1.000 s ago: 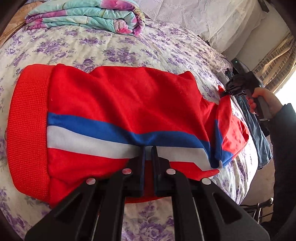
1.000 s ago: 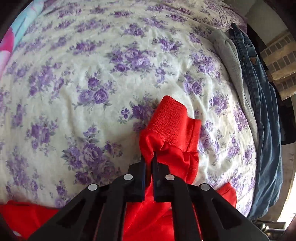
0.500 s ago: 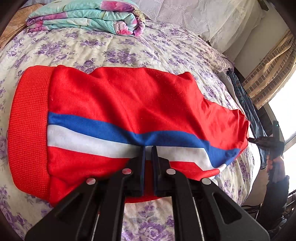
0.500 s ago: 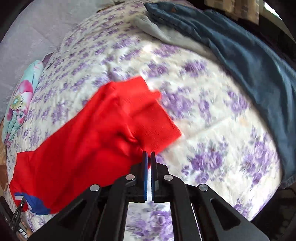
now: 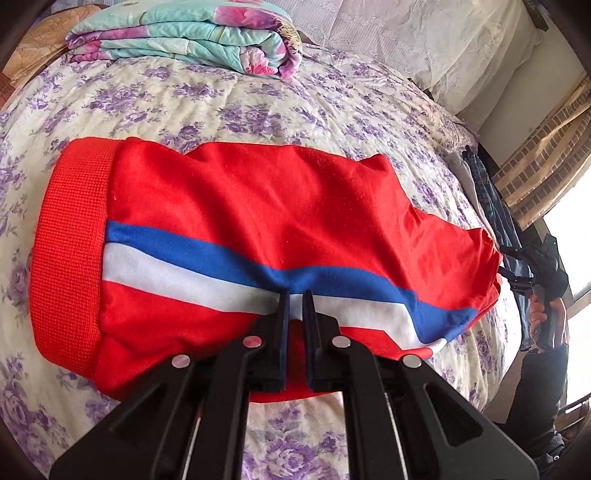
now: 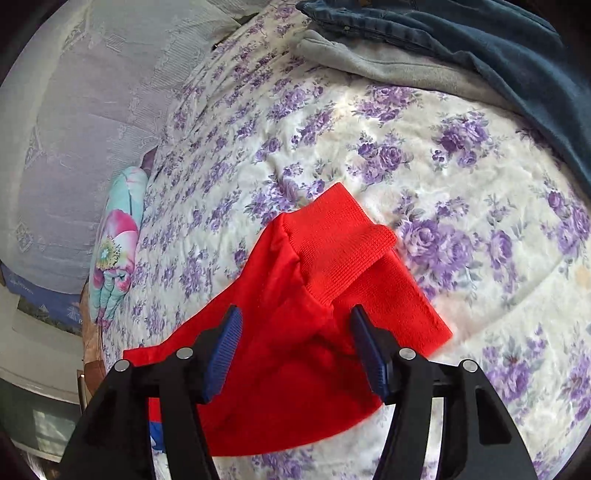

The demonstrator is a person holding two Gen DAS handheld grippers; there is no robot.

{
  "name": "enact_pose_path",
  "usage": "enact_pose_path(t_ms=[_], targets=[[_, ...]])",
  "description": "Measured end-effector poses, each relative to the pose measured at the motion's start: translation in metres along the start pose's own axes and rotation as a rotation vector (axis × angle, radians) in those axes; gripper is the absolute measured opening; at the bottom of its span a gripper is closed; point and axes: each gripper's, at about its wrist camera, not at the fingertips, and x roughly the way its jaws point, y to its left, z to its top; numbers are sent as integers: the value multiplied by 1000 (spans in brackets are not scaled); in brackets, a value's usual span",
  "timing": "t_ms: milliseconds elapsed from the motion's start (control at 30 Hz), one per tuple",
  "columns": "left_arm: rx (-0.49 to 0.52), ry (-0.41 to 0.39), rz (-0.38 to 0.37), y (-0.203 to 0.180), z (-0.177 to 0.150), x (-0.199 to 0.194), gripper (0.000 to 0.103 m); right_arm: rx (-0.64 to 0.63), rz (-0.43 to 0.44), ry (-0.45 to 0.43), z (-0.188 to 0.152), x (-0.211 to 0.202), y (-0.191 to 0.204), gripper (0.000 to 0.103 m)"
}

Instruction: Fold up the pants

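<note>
Red pants [image 5: 251, 221] with a blue and white side stripe lie flat across the flowered bed, ribbed waistband [image 5: 70, 251] at the left. My left gripper [image 5: 295, 295] is shut on the near edge of the pants at the stripe. In the right wrist view the leg end with its ribbed cuffs [image 6: 343, 251] lies on the bed. My right gripper [image 6: 295, 325] is open, its blue pads either side of the red cloth, holding nothing. It also shows at the far right of the left wrist view [image 5: 517, 269].
A folded floral blanket [image 5: 192, 37] lies at the head of the bed beside white pillows [image 5: 406, 33]. Blue jeans [image 6: 480, 40] and a grey garment [image 6: 388, 62] lie along the bed's far edge. Bare flowered bedspread [image 6: 461, 177] surrounds the cuffs.
My right gripper laid the leg end down on the bed, then opened and let go of the cloth. My left gripper kept its hold.
</note>
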Motion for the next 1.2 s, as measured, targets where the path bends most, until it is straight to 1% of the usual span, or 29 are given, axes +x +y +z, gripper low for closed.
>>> enact_pose_path(t_ms=[33, 100, 133, 233, 300, 367, 433, 467, 500, 533, 567, 600, 633, 700, 767, 800, 833, 900, 933, 967, 1000, 1033, 1067, 1100, 1133, 1167, 1200], targets=[[10, 0, 10, -4, 0, -3, 7, -13, 1, -9, -1, 2, 2, 12], [34, -7, 18, -15, -1, -11, 7, -69, -14, -57, -11, -11, 9, 12], [52, -16, 22, -21, -3, -16, 7, -98, -22, -82, -19, -23, 11, 12], [92, -33, 35, -36, -1, -24, 7, -111, -10, -126, -39, -57, 12, 12], [100, -26, 10, -44, 2, -25, 7, -114, -29, -147, -48, -70, 3, 13], [113, -17, -9, -54, 4, -25, 7, -99, -65, -128, -50, -59, -11, 13], [135, 2, -24, -68, 7, -22, 7, -86, -131, -65, -51, -31, -28, 14], [143, 14, -24, -75, 9, -20, 7, -89, -149, -43, -53, -19, -33, 16], [148, 25, -12, -82, 12, -16, 7, -112, -153, -64, -56, -19, -32, 16], [145, 35, 5, -86, 15, -11, 9, -137, -171, -66, -57, -21, -28, 17], [144, 41, 16, -89, 18, -5, 13, -151, -193, -59, -56, -23, -25, 23], [146, 51, 19, -90, 18, 3, 17, -153, -227, -62, -56, -28, -23, 35], [141, 77, 22, -89, 17, 14, 23, -153, -255, -75, -57, -34, -24, 39], [128, 152, 20, -83, 9, 38, 23, -176, -322, -104, -61, -49, -20, 43], [172, 98, 18, -82, -2, 37, 23, -243, -407, -165, -69, -64, -5, 44], [195, 78, 16, -82, -8, 35, 23, -285, -450, -192, -73, -68, 8, 46], [202, 59, 5, -80, -12, 34, 23, -332, -460, -209, -77, -70, 23, 47], [191, 34, -23, -76, -15, 32, 23, -438, -458, -184, -81, -63, 61, 48], [191, 30, -30, -75, -15, 32, 23, -493, -487, -180, -83, -59, 81, 48], [197, 28, -29, -76, -14, 32, 23, -547, -531, -190, -86, -55, 100, 52], [209, 23, -21, -78, -15, 32, 23, -601, -594, -200, -88, -50, 117, 64], [226, 14, -8, -81, -17, 32, 24, -654, -659, -214, -91, -45, 134, 66], [243, 4, 8, -84, -19, 31, 24, -685, -683, -246, -93, -43, 150, 66], [262, -7, 29, -88, -22, 31, 24, -707, -644, -277, -96, -44, 165, 66], [280, -16, 46, -92, -24, 32, 26, -744, -549, -287, -101, -45, 183, 66], [300, -21, 55, -95, -25, 32, 31, -795, -438, -261, -106, -40, 202, 66], [316, -22, 52, -98, -27, 32, 35, -849, -330, -204, -111, -30, 222, 66]])
